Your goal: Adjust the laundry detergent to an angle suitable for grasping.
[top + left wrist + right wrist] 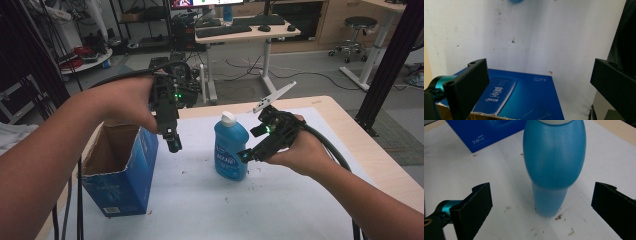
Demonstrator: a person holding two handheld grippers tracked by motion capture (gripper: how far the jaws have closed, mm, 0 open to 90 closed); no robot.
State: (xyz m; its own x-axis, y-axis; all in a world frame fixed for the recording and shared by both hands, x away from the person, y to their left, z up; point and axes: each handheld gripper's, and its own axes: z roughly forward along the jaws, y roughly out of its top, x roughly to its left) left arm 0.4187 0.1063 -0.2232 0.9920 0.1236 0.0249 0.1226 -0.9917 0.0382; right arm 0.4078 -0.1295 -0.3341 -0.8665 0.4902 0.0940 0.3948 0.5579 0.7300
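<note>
Blue bottle (pixel 231 150) upright, white cap (pixel 228 118) topmost

Place: a robotics lab or workshop with office corners.
Work surface: a wooden table (pixel 350 145) under a white sheet (pixel 200 200), in the near middle.
Far middle: a white height-adjustable desk (pixel 250 34) with two keyboards (pixel 224 30), a mouse (pixel 264 28) and a monitor's lower edge (pixel 207 3).
Floor: loose cables (pixel 280 75) across grey flooring.
Far left: metal shelving (pixel 142 22) and a round stand with red gear (pixel 82 52).
Far right: a rolling stool (pixel 357 32).
Frame: black rig struts (pixel 392 65) at right.
</note>
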